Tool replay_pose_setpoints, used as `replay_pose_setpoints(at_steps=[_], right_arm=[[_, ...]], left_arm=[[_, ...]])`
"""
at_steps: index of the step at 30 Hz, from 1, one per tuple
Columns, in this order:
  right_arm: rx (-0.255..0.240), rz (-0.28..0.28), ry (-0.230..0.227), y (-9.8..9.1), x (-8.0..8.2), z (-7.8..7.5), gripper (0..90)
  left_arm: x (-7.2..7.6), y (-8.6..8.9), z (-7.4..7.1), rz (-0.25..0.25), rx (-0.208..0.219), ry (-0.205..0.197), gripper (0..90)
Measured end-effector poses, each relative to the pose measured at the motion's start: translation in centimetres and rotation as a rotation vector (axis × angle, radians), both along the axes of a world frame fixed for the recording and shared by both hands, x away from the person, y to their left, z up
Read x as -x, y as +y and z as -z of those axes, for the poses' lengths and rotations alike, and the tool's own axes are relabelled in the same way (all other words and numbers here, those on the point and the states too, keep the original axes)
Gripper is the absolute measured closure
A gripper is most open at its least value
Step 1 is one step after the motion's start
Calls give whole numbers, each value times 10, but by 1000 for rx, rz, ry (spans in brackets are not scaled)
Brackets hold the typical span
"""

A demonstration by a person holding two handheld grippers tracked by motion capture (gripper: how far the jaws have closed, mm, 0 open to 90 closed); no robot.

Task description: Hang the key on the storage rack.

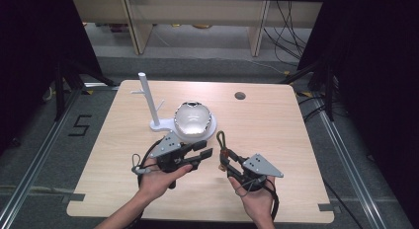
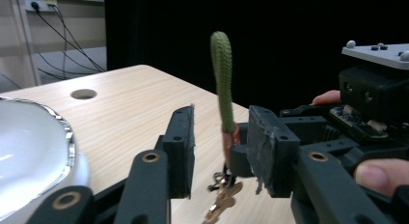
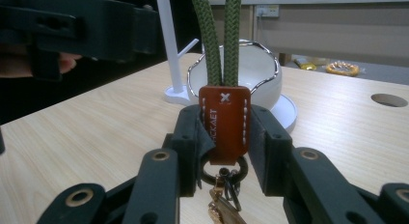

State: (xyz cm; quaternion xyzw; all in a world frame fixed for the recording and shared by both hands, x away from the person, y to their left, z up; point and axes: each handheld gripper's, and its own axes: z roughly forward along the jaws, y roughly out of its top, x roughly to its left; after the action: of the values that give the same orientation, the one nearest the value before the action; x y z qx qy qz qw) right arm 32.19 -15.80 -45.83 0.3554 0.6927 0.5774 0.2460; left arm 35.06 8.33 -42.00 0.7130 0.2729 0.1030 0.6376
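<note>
Green cord loop [image 3: 221, 38] upright, keys [image 3: 223, 204] below

Light wood table [image 1: 276, 140] w/ a round cable hole [image 1: 240, 95] is sitting on grey floor [image 1: 197, 54], "5" in black tape [image 1: 80, 125] lying at its left. Pale shelving [image 1: 197, 12] is standing behind, cables [image 1: 289, 26] hanging at right; black curtains [image 1: 375, 66] are closing in both sides.

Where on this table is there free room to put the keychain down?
Bare wood lies right of the white bowl, below the round cable hole, and along the table's left edge. It is crowded around the white branched stand and both tongs.
</note>
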Motion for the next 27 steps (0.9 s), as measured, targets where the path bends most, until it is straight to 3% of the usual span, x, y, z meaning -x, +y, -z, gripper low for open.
replay_pose_setpoints(at_steps=[6,8,9,10,14,15,20,24,26,27], right_arm=[[-10,-2,4,2,0,-1,678],[18,3,-15,1,-1,-2,678],[14,7,7,1,1,-3,678],[10,-2,0,2,0,-3,678],[11,-1,2,3,2,-5,678],[27,-5,-18,2,1,-5,678],[7,-15,-1,4,1,-3,678],[26,-9,-6,4,2,-3,678],[4,-9,10,7,4,-2,678],[9,-30,3,8,3,-2,678]], left_arm=[[-4,-12,5,3,20,17,659],[-5,-15,5,1,21,13,672],[-6,-15,5,5,23,16,677],[-6,-16,4,2,29,16,682],[-8,-17,4,1,38,14,721],[-9,-17,4,3,35,16,726],[-11,-18,3,7,35,22,752],[-12,-17,1,5,44,33,777],[-12,-16,2,4,49,39,783],[-12,-16,2,3,51,43,787]])
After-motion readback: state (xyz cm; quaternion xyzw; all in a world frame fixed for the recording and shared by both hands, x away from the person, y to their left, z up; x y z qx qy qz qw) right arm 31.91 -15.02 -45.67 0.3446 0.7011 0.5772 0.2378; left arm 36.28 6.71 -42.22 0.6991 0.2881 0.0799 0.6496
